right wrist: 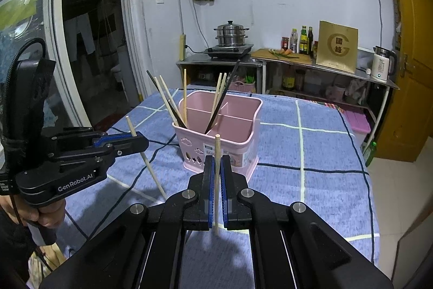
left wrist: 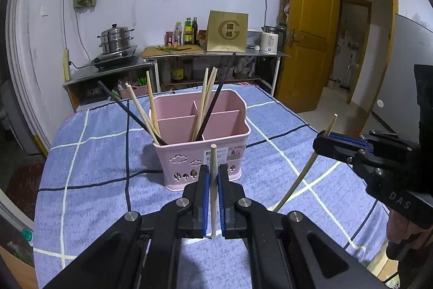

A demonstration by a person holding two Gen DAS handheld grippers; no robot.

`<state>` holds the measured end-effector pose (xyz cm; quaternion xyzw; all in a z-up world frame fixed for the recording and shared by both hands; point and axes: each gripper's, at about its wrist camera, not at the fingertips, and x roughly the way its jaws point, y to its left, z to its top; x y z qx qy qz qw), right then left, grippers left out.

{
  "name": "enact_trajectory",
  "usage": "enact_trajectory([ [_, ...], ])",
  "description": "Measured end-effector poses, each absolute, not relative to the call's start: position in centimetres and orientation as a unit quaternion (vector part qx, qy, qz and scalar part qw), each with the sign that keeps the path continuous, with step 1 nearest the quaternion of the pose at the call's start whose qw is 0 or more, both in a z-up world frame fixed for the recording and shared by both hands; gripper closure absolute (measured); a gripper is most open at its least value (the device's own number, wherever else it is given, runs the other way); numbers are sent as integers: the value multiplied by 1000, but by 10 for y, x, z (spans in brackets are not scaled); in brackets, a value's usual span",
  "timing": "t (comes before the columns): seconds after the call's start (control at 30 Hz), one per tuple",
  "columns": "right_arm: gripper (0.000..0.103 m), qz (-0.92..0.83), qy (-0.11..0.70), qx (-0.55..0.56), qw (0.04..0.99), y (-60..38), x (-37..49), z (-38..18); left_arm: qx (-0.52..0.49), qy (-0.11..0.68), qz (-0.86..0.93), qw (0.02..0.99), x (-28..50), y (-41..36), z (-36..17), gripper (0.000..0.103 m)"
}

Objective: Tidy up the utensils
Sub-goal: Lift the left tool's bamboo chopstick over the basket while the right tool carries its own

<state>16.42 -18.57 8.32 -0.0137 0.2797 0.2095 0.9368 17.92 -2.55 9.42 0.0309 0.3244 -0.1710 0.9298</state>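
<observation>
A pink utensil holder (left wrist: 203,142) with divided compartments stands on the blue checked tablecloth; it also shows in the right wrist view (right wrist: 219,142). Several wooden and black chopsticks (left wrist: 151,110) lean in its left and middle compartments. My left gripper (left wrist: 213,172) is shut on a wooden chopstick (left wrist: 213,191), held upright just in front of the holder. My right gripper (right wrist: 216,164) is shut on another wooden chopstick (right wrist: 216,180), also upright, right of the holder. Each gripper shows in the other's view: the right (left wrist: 322,140), the left (right wrist: 140,140).
The table (left wrist: 89,159) has edges left and right; a black cable (left wrist: 127,175) runs across the cloth. Behind stand steel counters with a steamer pot (left wrist: 115,39), bottles (left wrist: 186,31), a kettle (left wrist: 270,41). A yellow door (left wrist: 305,26) is at right.
</observation>
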Motion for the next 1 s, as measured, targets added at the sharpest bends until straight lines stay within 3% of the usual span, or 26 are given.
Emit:
enact_trajectory([
  [0.57, 99, 218, 267, -8, 939, -184, 164, 90, 9, 323, -178, 930, 180, -14, 107, 98],
  [1.0, 99, 228, 221, 21, 948, -177, 183, 127, -38, 277, -152, 948, 207, 23, 168, 98],
])
